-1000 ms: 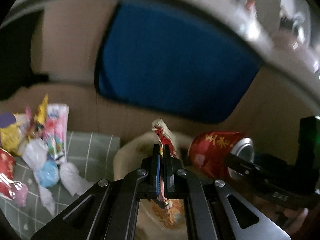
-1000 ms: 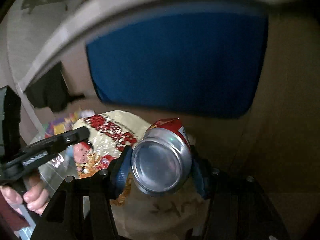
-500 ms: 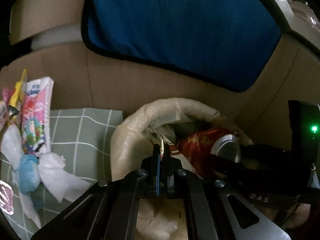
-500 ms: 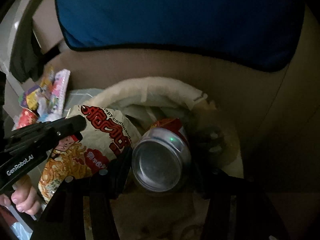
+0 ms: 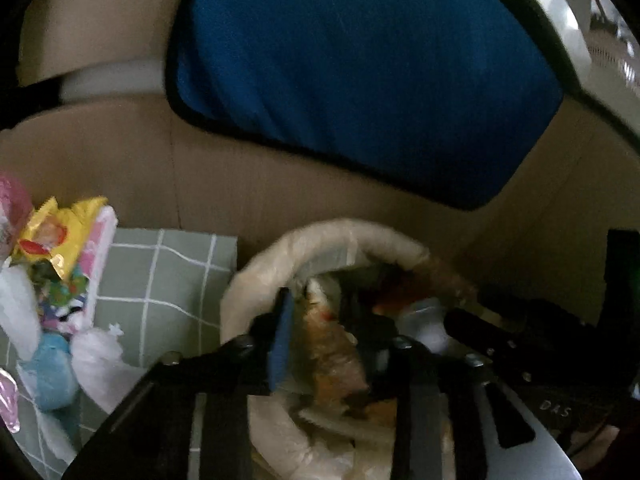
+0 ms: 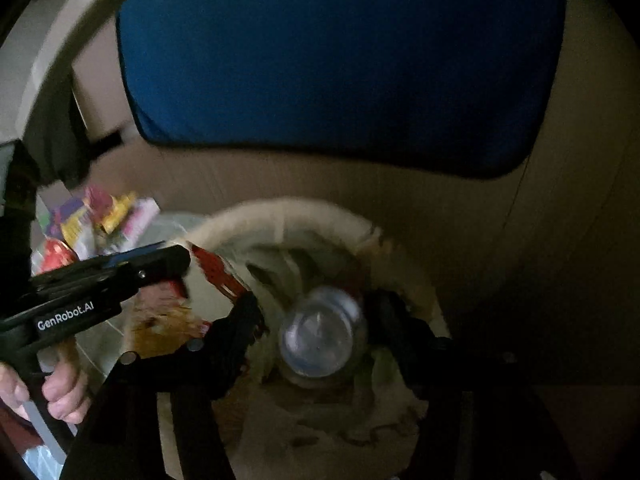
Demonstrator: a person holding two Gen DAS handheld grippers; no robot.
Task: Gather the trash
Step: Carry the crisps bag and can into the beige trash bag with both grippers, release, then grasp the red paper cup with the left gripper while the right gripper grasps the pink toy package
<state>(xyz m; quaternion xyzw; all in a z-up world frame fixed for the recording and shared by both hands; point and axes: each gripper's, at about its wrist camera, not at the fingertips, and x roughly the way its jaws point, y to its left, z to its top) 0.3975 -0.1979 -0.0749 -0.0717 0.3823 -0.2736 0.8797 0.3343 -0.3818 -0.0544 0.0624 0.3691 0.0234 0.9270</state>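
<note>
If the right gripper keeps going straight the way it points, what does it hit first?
Most likely the can, blurred between the right gripper's just-opened jaws, then the trash bag's contents below. Depth is unclear.

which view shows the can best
The right wrist view: the can faces the camera end-on between the right tool's opened jaws, over the bag. The left wrist view catches only a blurred sliver behind the left tool.

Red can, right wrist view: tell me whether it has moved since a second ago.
Yes. The can has sunk from in front of the blue cushion into the bag's mouth, as the right gripper jaws have just been opening.
</note>
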